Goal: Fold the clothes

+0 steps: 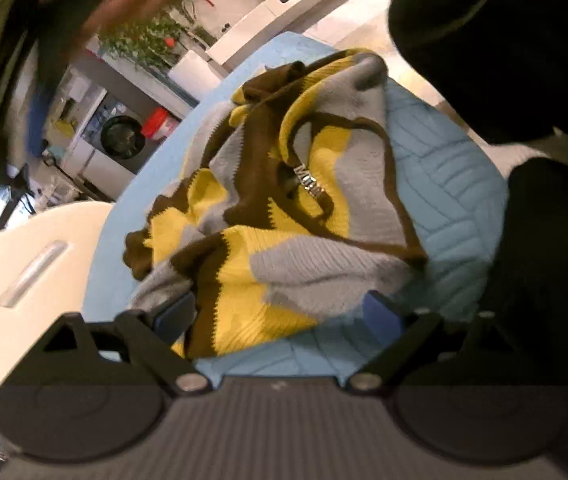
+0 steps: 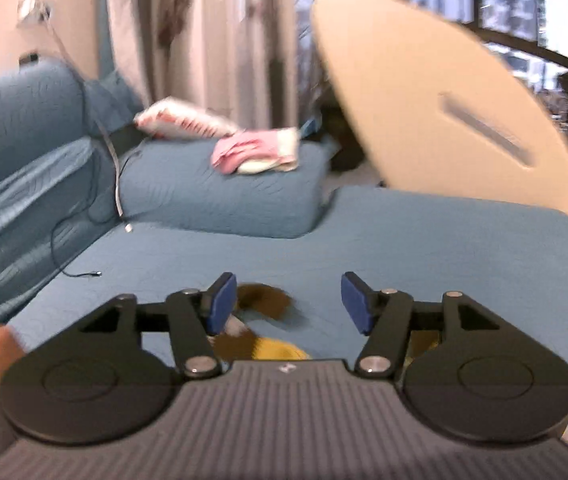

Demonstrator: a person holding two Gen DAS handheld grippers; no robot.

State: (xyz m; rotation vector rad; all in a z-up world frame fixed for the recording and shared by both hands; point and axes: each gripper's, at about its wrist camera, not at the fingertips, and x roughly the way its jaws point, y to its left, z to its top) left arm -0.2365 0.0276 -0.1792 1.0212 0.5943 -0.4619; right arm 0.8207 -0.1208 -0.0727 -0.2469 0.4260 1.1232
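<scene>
Sweater [image 1: 284,216], yellow-grey-brown knit, lies crumpled.

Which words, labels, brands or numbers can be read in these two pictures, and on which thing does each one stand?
No text can be read with certainty.
Neck label of the sweater: a small woven tag with light letters, too blurred to read.
Small white mark on the body of the right tongs: a logo, too small to read.
Screens in the background: bright, but no legible text.
</scene>
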